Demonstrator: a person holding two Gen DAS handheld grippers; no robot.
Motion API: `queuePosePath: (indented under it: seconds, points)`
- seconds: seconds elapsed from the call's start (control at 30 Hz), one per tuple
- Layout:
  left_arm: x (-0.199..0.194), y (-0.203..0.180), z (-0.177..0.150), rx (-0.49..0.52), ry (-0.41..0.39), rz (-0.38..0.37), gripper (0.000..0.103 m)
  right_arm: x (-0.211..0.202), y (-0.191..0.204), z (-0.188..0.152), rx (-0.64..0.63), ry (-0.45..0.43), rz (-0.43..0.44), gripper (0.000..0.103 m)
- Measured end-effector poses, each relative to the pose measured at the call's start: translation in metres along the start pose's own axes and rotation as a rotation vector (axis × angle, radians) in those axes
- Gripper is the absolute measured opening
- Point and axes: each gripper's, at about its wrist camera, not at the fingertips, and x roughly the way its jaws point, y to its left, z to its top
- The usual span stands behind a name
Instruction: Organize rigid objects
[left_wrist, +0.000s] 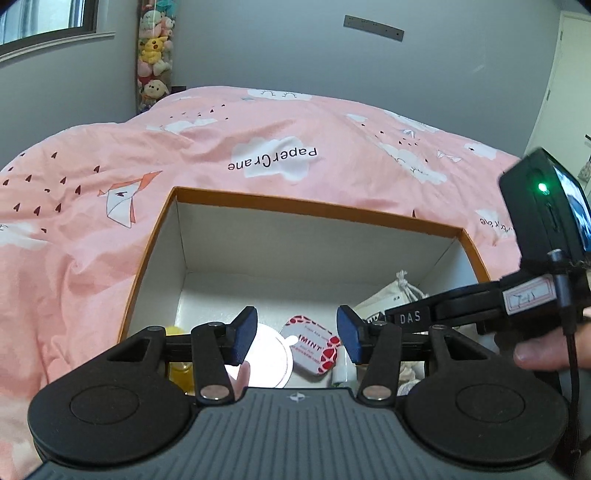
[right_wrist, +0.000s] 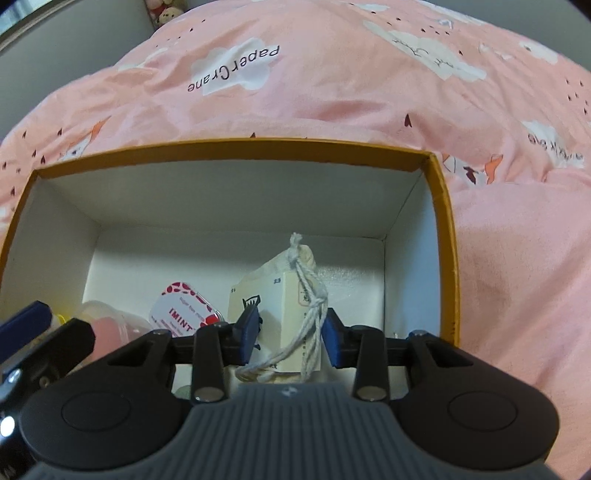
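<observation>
Pink bedding surrounds the orange-rimmed box (right_wrist: 445, 236) as my left fingers (left_wrist: 297, 334) hang apart above the mint tin (left_wrist: 314, 349), my right fingers (right_wrist: 290, 338) loosely straddling the drawstring pouch (right_wrist: 280, 295) at its 3 o'clock, apparently just deposited; withdrawal comes next.

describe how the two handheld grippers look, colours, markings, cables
Both the left gripper and right gripper have blue finger pads on black linkage arms with silver pivot pins, round black discs either side and a ribbed grey body with a small star emblem. The right one carries a black box with a green light, a black cable and "DAS" lettering.
</observation>
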Motion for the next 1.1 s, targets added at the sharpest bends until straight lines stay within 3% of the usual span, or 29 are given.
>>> queuePosePath:
  seconds: [0.2, 0.47, 0.63, 0.73, 0.93, 1.1]
  points:
    - [-0.007, 0.005, -0.007, -0.020, 0.014, 0.003, 0.059, -0.007, 0.027, -0.005, -0.182, -0.042, -0.178, 0.037]
    - [-0.023, 0.001, -0.009, -0.001, 0.003, 0.017, 0.059, -0.039, 0.028, -0.011, -0.213, -0.094, -0.176, 0.039]
    - [-0.043, -0.003, -0.011, 0.028, -0.032, 0.032, 0.059, -0.078, 0.035, -0.024, -0.235, -0.168, -0.164, 0.055]
    - [-0.061, -0.004, -0.012, 0.046, -0.074, 0.040, 0.059, -0.101, 0.035, -0.034, -0.224, -0.211, -0.148, 0.057]
    - [-0.095, -0.003, -0.025, 0.084, -0.137, 0.049, 0.059, -0.140, 0.029, -0.067, -0.160, -0.266, -0.104, 0.058]
    - [-0.123, 0.003, -0.045, 0.127, -0.188, 0.024, 0.059, -0.169, 0.027, -0.106, -0.084, -0.372, -0.051, 0.066]
